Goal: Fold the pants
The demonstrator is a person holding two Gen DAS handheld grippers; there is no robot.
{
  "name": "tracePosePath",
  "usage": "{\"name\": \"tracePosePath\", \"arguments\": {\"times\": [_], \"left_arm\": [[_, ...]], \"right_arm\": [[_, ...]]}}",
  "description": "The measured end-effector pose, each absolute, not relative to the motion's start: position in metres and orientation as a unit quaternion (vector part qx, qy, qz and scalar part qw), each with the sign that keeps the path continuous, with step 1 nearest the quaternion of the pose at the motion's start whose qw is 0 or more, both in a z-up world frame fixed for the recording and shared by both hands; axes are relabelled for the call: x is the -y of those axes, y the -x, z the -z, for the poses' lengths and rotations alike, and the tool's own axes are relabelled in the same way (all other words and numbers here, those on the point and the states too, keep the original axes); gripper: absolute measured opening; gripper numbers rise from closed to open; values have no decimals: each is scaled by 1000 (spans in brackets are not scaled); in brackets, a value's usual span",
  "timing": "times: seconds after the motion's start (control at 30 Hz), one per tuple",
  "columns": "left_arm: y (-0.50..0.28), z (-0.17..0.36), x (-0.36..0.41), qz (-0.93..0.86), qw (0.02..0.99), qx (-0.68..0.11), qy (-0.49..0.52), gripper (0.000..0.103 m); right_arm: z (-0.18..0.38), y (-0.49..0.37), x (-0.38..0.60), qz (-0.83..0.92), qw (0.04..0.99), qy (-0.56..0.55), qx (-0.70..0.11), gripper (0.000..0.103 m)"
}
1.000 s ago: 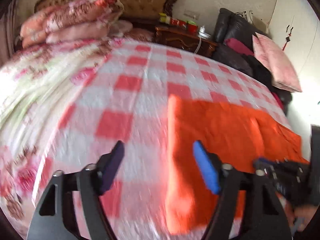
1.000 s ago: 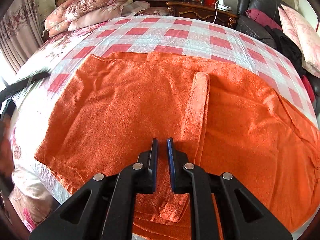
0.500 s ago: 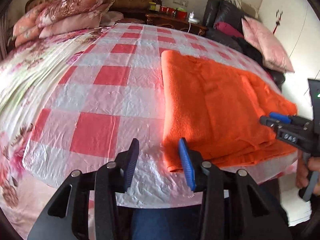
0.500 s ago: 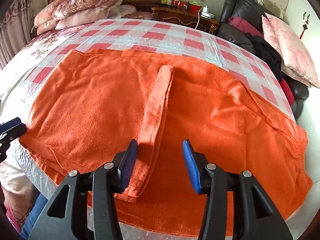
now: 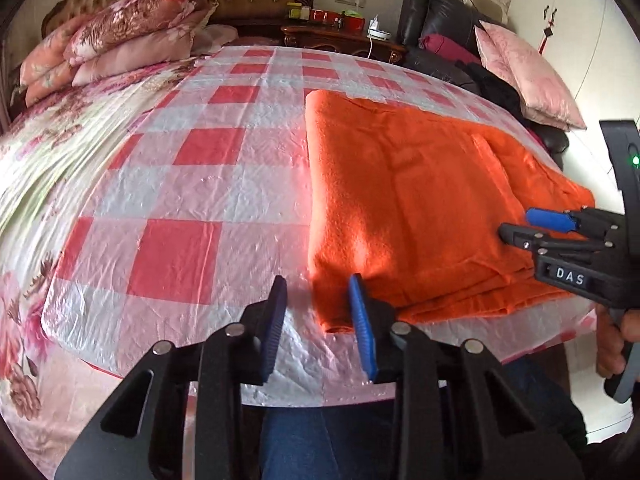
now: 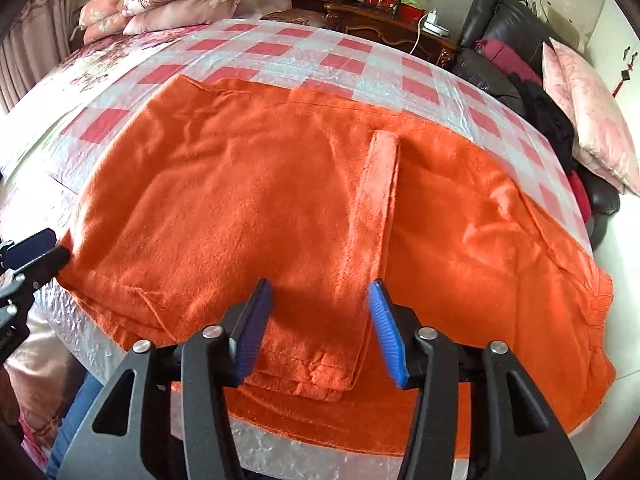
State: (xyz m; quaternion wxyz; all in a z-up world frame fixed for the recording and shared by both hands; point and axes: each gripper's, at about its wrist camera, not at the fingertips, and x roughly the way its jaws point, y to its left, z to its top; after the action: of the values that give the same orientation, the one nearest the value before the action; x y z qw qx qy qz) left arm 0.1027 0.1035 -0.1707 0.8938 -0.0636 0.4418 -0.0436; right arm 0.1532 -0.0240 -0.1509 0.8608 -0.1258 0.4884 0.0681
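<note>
While the orange pants lie folded flat on the checked plastic sheet of the bed, the left wrist view shows them filling the 3 o'clock half, their near corner at the bed's front edge. The left gripper sits at 6 o'clock, its jaws closing around that corner, the blue pad just beside the cloth, not yet pressing it. The right gripper reaches in from 3 o'clock over the pants, held by a hand. In the right wrist view, the pants spread across the centre, with a paler folded strip running toward 12 o'clock. The right gripper has its jaws opening, released above the folded layers' near edge. The left gripper shows at 9 o'clock, at the cloth's corner.
</note>
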Motion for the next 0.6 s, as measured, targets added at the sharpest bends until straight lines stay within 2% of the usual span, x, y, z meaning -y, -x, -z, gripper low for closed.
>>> {"name": "tracePosePath", "arguments": {"times": [0.07, 0.1, 0.13, 0.17, 0.3, 0.4, 0.47, 0.6], "left_arm": [[-103, 170, -109, 51, 891, -443, 85, 30], [-103, 169, -111, 50, 891, -441, 96, 36], [-103, 168, -114, 45, 892, -438, 104, 53], [-103, 166, -114, 45, 893, -434, 108, 57], [-107, 166, -107, 51, 891, -439, 103, 58], [-110, 170, -93, 40, 889, -452, 61, 52], [-111, 170, -88, 57, 886, -456, 59, 36], [-110, 168, -95, 69, 881, -457, 96, 24]], "right_arm": [[152, -154, 25, -69, 861, 120, -490, 51], [152, -154, 26, -69, 861, 118, -490, 51], [152, -154, 26, -69, 861, 119, -490, 51], [153, -154, 26, -70, 861, 120, -489, 51], [153, -153, 26, -70, 863, 121, -486, 51], [153, -153, 26, -70, 863, 119, -487, 52], [154, -152, 27, -71, 863, 118, -487, 52], [153, -152, 27, -71, 862, 118, -487, 55]]}}
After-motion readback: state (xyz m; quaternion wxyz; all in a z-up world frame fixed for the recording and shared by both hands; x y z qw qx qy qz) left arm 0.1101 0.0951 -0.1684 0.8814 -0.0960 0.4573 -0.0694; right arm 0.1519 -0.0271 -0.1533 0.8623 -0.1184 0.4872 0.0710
